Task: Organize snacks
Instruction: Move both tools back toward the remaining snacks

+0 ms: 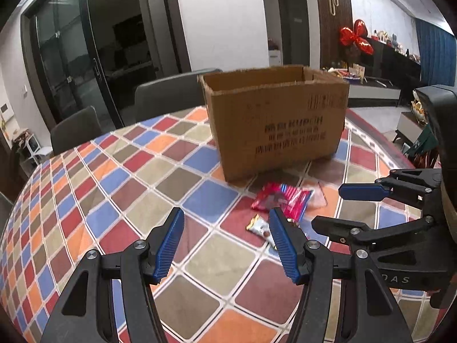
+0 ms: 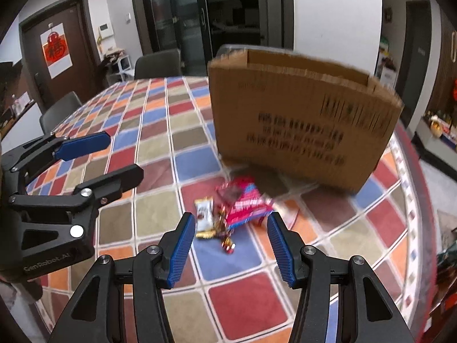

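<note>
An open cardboard box (image 1: 274,120) stands on the checkered table; it also shows in the right wrist view (image 2: 300,120). In front of it lies a small pile of snacks: a red packet (image 1: 281,198) (image 2: 242,203), a white and gold packet (image 1: 258,225) (image 2: 204,210) and small wrapped candies (image 2: 227,243). My left gripper (image 1: 227,214) is open and empty, above the table just left of the pile. My right gripper (image 2: 231,218) is open and empty, hovering just short of the pile. Each gripper shows in the other's view: the right one (image 1: 331,205), the left one (image 2: 125,154).
The table carries a multicoloured checkered cloth (image 1: 142,185). Grey chairs (image 1: 168,94) stand at its far edge, near glass doors. A sideboard with a red bow (image 1: 357,38) is at the back right. A brown door (image 2: 57,54) is at the left.
</note>
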`<state>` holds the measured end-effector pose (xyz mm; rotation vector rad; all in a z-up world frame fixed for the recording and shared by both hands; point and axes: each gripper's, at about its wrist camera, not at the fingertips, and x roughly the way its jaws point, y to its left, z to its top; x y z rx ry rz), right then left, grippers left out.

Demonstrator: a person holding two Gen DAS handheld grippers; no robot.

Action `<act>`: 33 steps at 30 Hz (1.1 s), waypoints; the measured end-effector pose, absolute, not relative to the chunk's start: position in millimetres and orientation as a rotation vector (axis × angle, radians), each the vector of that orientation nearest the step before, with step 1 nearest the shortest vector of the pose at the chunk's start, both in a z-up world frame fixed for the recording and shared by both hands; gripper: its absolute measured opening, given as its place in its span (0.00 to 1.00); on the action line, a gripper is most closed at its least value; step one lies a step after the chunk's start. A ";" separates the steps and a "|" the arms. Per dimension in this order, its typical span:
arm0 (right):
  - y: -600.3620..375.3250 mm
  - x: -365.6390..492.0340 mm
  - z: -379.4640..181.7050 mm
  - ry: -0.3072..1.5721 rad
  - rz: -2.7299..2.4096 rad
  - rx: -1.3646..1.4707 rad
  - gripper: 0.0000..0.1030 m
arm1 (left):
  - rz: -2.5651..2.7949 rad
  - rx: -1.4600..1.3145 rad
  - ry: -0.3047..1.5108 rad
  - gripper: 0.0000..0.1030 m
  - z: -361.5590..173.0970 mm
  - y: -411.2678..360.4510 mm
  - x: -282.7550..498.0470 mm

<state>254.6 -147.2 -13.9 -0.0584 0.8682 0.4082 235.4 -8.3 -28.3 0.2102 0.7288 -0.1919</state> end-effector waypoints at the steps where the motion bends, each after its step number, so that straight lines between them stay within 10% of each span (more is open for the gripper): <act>1: -146.7 255.5 -19.2 0.883 0.414 -0.050 0.52 | -0.194 0.208 0.740 0.59 -32.7 -8.1 235.2; 33: -127.7 292.9 -84.5 1.046 0.482 0.068 0.19 | -0.196 0.104 0.900 0.58 -83.4 -0.3 254.7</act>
